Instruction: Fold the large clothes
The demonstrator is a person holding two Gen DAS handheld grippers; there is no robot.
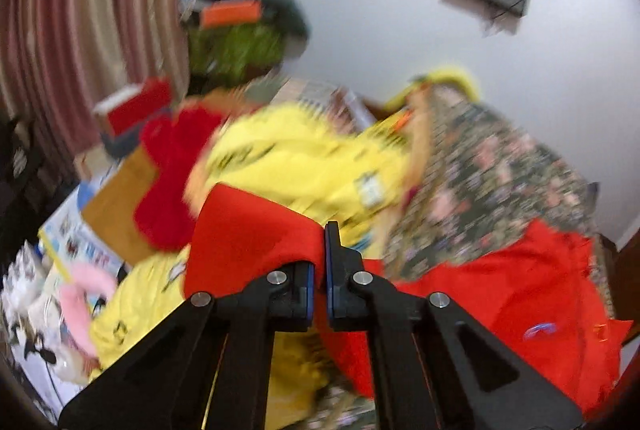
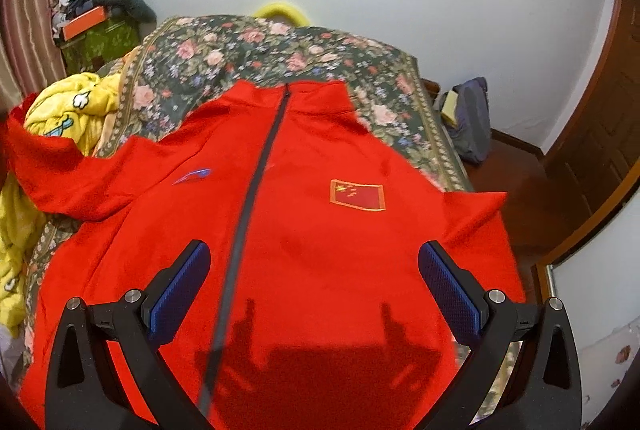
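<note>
A red zip-front jacket (image 2: 312, 230) lies face up on a floral bedspread (image 2: 256, 53), with its dark zip (image 2: 256, 181) running down the middle and a flag patch (image 2: 357, 194) on the chest. My right gripper (image 2: 314, 248) hovers open above the jacket's lower front, with nothing between its blue pads. My left gripper (image 1: 321, 250) is shut on a fold of the jacket's red sleeve (image 1: 248, 230), which is lifted off the bed and drapes over the left finger. From the right wrist view that raised sleeve (image 2: 48, 165) shows at the far left. The left wrist view is blurred.
A crumpled yellow printed quilt (image 1: 300, 157) lies heaped beside the jacket on the bed's left. Boxes and clutter, including a green box (image 2: 96, 41), stand in the corner by a striped curtain (image 1: 80, 9). A dark bag (image 2: 472, 117) and a wooden door (image 2: 600, 133) are on the right.
</note>
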